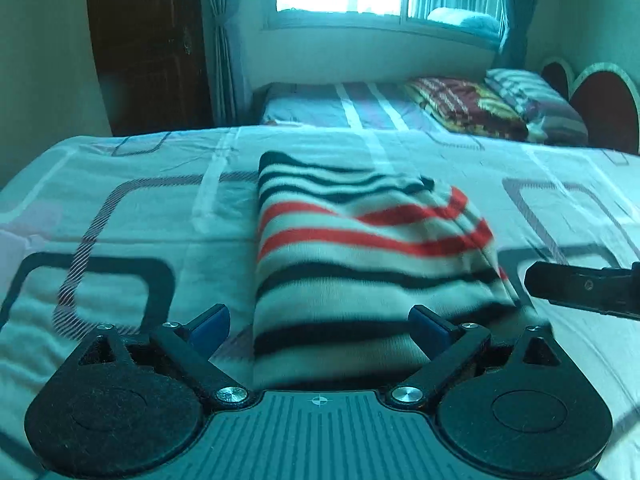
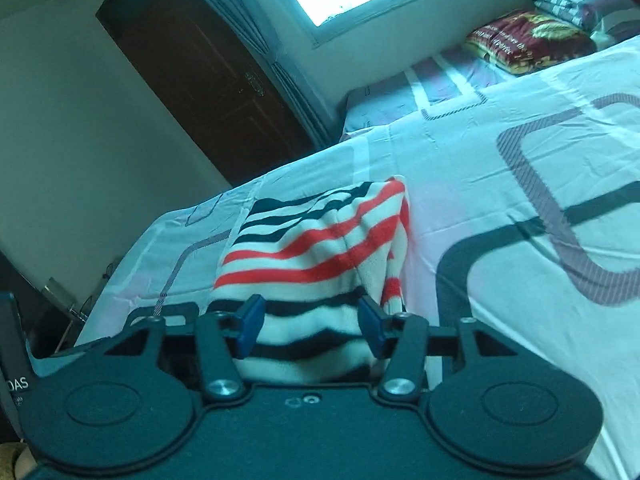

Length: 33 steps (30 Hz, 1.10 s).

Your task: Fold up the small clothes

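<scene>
With the striped garment point(image 1: 360, 264) lying folded on the bed point(image 1: 120, 208) at frame centre and both the left tool point(image 1: 320, 324) and right tool point(image 2: 310, 324) standing apart and gripping nothing, its bunched right edge is risking slumping open.

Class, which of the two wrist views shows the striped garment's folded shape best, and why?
The left wrist view: the striped garment lies nearly whole on the bedsheet, both side edges visible. The right wrist view shows it tilted and bunched, its near end hidden behind the gripper.
</scene>
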Available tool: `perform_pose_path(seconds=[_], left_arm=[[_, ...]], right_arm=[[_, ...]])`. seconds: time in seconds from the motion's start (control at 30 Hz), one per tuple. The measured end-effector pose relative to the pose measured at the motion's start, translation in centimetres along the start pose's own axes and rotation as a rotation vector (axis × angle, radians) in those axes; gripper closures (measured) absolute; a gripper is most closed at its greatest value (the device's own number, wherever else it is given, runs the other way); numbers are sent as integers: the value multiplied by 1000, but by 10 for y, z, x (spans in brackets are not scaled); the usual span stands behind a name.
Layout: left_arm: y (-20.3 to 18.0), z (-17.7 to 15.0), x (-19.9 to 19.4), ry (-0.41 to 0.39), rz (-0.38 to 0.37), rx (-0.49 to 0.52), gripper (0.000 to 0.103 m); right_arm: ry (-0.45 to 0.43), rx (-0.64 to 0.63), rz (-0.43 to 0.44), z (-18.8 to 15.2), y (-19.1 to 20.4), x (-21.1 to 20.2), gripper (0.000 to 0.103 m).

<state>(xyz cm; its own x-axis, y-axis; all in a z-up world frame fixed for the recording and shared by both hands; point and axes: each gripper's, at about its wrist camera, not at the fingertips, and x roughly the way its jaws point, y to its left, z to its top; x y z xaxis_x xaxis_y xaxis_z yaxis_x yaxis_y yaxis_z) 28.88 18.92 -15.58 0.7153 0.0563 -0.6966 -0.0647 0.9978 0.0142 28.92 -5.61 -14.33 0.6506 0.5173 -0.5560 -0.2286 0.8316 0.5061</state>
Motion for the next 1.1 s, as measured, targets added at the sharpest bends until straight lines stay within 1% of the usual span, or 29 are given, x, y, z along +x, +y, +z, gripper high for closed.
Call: perform_pose_path(seconds=[0.03, 0.1, 0.17, 0.23, 0.33, 0.37, 0.43, 0.5, 0.67, 0.73, 0.8, 0.87, 0.9, 0.97, 1.03, 1.1], left_arm=[[0, -4, -9, 1, 8, 6, 0], [-1, -11, -32, -23, 31, 18, 0], [-1, -16, -52, -42, 32, 33, 0], [-3, -19, -72, -39, 40, 61, 0], [-13, -24, -101, -46, 111, 135, 0], [-16, -25, -112, -50, 135, 159, 0], [-23, -28, -134, -64, 149, 197, 0], [-28, -32, -160, -92, 127, 214, 0], [-37, -44, -215, -135, 50, 189, 0], [-42, -50, -233, -140, 66, 177, 0], [-47, -58, -248, -160, 124, 173, 0], [-55, -66, -260, -168, 185, 165, 0], [-58, -69, -264, -155, 185, 161, 0], [-60, -76, -271, -112, 144, 121, 0], [-62, -86, -282, -109, 127, 60, 0], [-67, -95, -289, -96, 128, 33, 0]], right_arm=[[8, 1, -4, -3, 3, -5, 44], [22, -18, -16, -13, 9, -17, 32], [26, -42, -24, -23, 16, -33, 30], [31, -42, -24, -33, 22, -51, 20], [24, -39, -11, -47, 31, -82, 11], [15, -45, -16, -51, 35, -93, 10], [-2, -49, -47, -57, 43, -114, 4], [-14, -48, -67, -60, 51, -135, 2], [-52, -95, -49, -70, 66, -183, 1], [-41, -128, -56, -73, 71, -197, 1], [-25, -159, -92, -75, 76, -207, 1], [-42, -203, -99, -81, 81, -219, 1], [-56, -229, -98, -85, 82, -224, 1], [-76, -275, -146, -92, 86, -234, 1], [-103, -319, -193, -101, 88, -244, 1], [-141, -338, -238, -107, 88, -255, 1]])
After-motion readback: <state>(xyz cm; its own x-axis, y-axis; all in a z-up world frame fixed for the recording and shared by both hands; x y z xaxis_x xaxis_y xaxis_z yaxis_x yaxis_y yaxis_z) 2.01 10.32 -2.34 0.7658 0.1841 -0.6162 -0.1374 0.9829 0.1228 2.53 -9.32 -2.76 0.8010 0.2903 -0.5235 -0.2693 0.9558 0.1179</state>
